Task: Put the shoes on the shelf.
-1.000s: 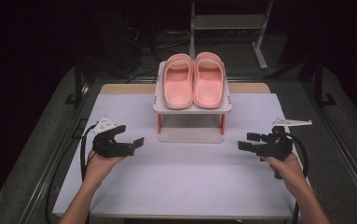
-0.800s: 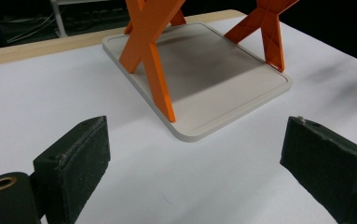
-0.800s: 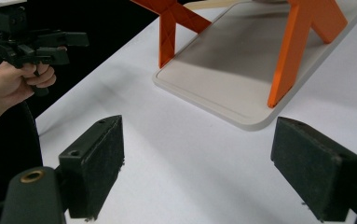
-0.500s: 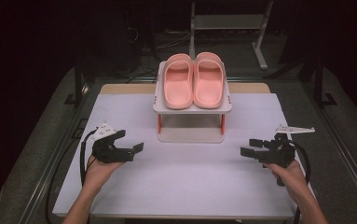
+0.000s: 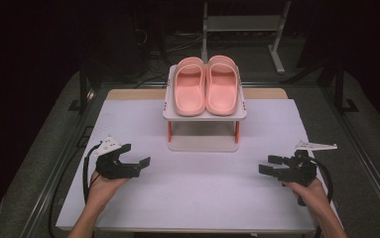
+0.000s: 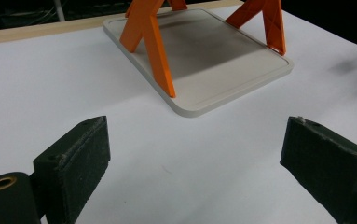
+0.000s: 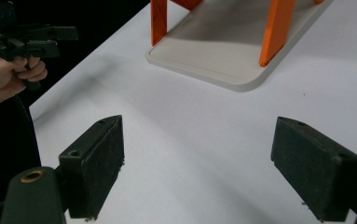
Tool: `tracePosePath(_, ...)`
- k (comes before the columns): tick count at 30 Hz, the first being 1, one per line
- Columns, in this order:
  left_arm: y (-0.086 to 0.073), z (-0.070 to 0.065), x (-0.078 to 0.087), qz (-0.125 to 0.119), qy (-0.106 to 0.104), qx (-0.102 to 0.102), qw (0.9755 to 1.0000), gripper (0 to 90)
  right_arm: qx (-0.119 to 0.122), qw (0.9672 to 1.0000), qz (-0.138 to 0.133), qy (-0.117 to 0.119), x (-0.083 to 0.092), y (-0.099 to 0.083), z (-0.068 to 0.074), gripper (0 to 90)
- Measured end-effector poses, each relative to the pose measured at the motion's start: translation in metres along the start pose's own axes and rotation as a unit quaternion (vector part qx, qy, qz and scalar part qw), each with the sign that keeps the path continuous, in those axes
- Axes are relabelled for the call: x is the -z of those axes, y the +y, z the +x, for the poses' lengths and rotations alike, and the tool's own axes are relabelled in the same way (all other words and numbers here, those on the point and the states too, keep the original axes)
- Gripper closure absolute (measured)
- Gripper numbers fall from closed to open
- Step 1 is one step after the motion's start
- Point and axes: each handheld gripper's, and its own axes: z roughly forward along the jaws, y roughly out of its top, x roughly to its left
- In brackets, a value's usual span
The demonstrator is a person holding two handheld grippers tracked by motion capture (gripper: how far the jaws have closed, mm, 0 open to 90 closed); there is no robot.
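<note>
Desk [image 5: 197,198]: white, dark room around.
Slippers [image 5: 206,85]: 2, pink, atop rack [image 5: 204,115], long axes pointing away.
Left tongs [image 5: 137,166]: apart, empty.
Right tongs [image 5: 270,165]: apart, empty.
Nearer: neither; slippers lie ahead, midway between both.

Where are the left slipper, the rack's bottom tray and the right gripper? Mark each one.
left slipper [image 5: 189,87]: high view, on its footbed.
rack's bottom tray [image 6: 223,60]: left gripper view, on its bare grey surface.
right gripper [image 5: 272,165]: high view, midway between its open jaw tips.
</note>
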Motion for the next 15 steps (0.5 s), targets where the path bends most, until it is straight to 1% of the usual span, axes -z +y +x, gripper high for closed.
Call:
tracePosePath(2,-0.002,0.0,0.001,0.002,0.002,-0.001,1.0,7.4,0.002,1.0,0.001,-0.001,0.001,-0.001,0.0,16.5)
tracePosePath(5,-0.004,0.001,0.002,0.0,0.003,0.002,1.0,7.4,0.003,1.0,-0.002,-0.001,0.004,-0.002,0.0,16.5)
tracePosePath(8,-0.006,0.001,0.003,0.001,0.004,0.002,1.0,7.4,0.002,1.0,0.001,-0.003,0.006,-0.005,-0.001,16.5)
tracePosePath(15,-0.009,0.001,0.006,0.0,0.004,0.002,1.0,7.4,-0.006,1.0,-0.004,-0.006,0.012,-0.012,-0.005,16.5)
